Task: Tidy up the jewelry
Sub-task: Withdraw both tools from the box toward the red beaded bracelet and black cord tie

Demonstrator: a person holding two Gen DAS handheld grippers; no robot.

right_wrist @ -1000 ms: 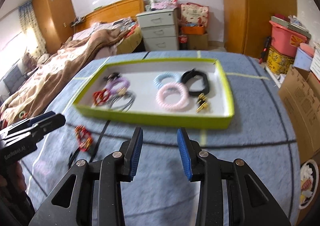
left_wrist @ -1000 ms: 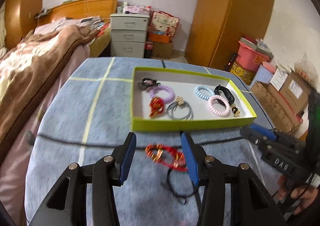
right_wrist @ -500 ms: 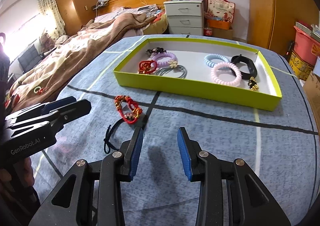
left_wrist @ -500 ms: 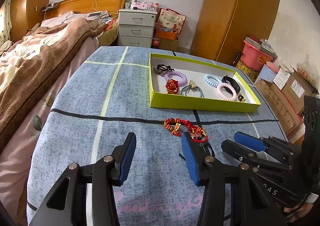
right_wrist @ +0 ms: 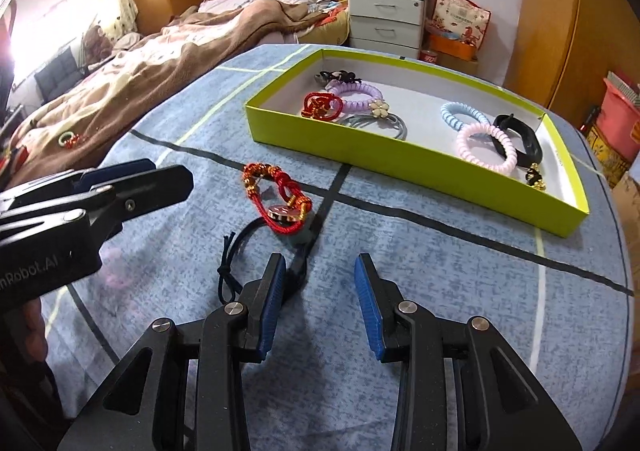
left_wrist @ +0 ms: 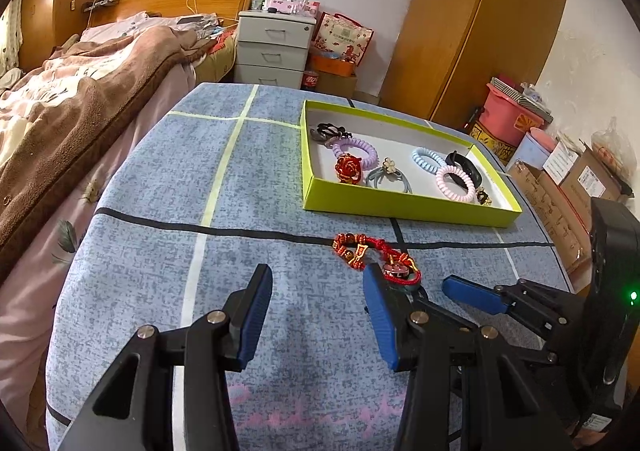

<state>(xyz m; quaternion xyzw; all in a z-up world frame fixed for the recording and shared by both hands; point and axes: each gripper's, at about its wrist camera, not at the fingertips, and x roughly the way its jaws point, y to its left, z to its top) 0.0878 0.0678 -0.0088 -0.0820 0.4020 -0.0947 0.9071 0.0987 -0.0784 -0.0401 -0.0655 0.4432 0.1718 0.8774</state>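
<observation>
A red and gold cord bracelet (left_wrist: 374,255) (right_wrist: 276,195) lies on the blue tablecloth in front of a lime green tray (left_wrist: 400,205) (right_wrist: 400,165). A black cord hair tie (right_wrist: 236,247) lies just beside the bracelet. The tray holds several hair ties and bracelets, among them a pink coil (right_wrist: 486,145) and a red rose piece (left_wrist: 349,168). My left gripper (left_wrist: 316,315) is open and empty, left of and nearer than the bracelet. My right gripper (right_wrist: 318,305) is open and empty, near the black tie.
A bed with a brown blanket (left_wrist: 80,99) runs along the table's left side. A grey drawer unit (left_wrist: 274,45) and wooden wardrobe (left_wrist: 476,23) stand behind. Boxes and a pink bin (left_wrist: 508,119) sit on the right past the table edge.
Both grippers have pulled back and risen from the tray. The red bracelet, between my left fingers a second ago, now lies ahead and to the right of them. Both stay open.
</observation>
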